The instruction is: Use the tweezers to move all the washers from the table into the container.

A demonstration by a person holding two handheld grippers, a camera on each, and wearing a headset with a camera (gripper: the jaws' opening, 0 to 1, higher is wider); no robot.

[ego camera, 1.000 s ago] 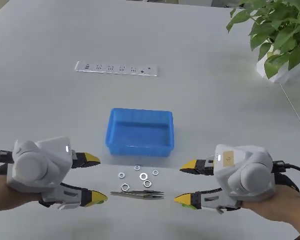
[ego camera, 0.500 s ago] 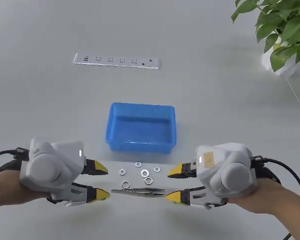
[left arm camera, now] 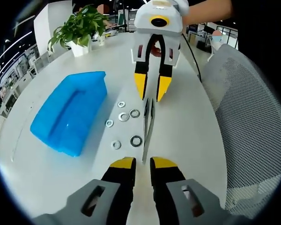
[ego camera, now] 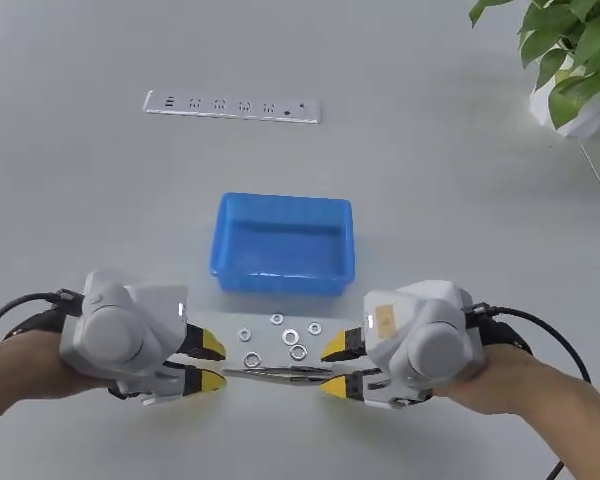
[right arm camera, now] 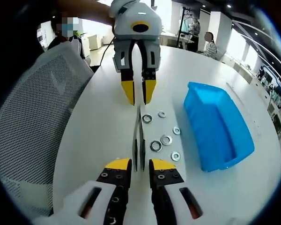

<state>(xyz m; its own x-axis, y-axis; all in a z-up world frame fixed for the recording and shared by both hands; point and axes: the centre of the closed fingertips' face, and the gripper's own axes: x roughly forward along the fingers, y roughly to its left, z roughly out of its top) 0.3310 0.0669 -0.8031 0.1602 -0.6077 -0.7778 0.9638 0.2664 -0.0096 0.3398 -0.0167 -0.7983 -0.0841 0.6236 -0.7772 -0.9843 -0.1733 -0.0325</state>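
Slim metal tweezers (ego camera: 275, 373) lie flat on the white table (ego camera: 460, 200), in front of several small washers (ego camera: 290, 336). A blue container (ego camera: 283, 245) stands just behind the washers. My left gripper (ego camera: 213, 364) is open at the tweezers' left end, whose tip (left arm camera: 144, 157) reaches between the jaws (left arm camera: 143, 163). My right gripper (ego camera: 330, 368) is open at the other end, which lies between its yellow jaws (right arm camera: 139, 165). In the gripper views the tweezers (right arm camera: 138, 140) run straight from one gripper to the other, with the washers (left arm camera: 123, 116) (right arm camera: 155, 146) and container (left arm camera: 70, 112) (right arm camera: 220, 126) alongside.
A white power strip (ego camera: 232, 106) lies far behind the container. A potted plant (ego camera: 570, 60) stands at the back right corner. A grey mesh chair (left arm camera: 243, 117) (right arm camera: 33, 126) sits at the table's near edge. People stand in the room behind.
Both grippers have moved inward to the tweezers' two ends, and their jaws have narrowed. The tweezers and washers have not moved.
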